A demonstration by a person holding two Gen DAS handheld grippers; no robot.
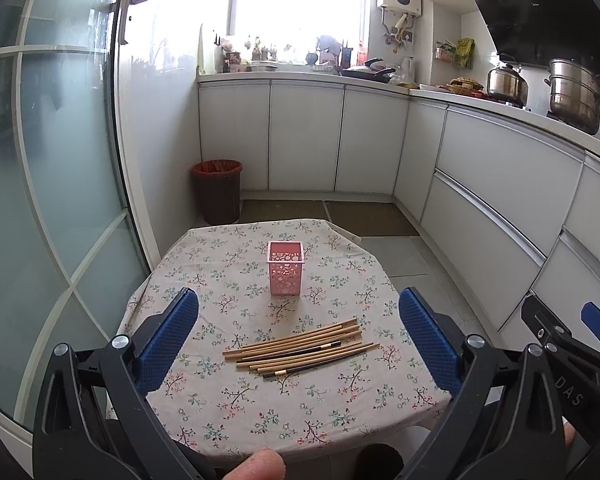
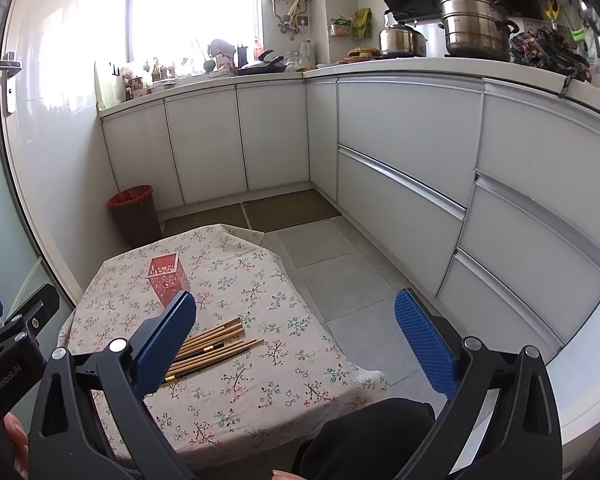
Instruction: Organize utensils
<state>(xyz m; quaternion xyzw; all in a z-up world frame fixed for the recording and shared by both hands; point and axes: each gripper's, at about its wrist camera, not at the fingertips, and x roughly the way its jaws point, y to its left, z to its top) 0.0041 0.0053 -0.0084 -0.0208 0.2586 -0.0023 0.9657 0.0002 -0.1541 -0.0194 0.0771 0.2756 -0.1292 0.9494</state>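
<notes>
Left gripper held above the near edge of the small table, blue fingers spread wide with nothing between them. Framed in the gap between those fingers: a loose bundle of chopsticks lying flat on the floral tablecloth, mostly pale wood with a couple of dark ones mixed in, tips fanning toward the right finger. Beyond the bundle, straight ahead between the fingertips and apart from the chopsticks, an upright pink perforated holder; impossible to tell whether anything is inside.

Right gripper likewise parted wide and empty, hovering off the table's right side over grey floor tiles. Chopsticks partly hidden behind its left finger, sticking out toward the gap; holder just past that same fingertip, ahead and left.

Further ahead of both grippers: red-lined bin on the floor, white cabinets, steel pots on the counter
</notes>
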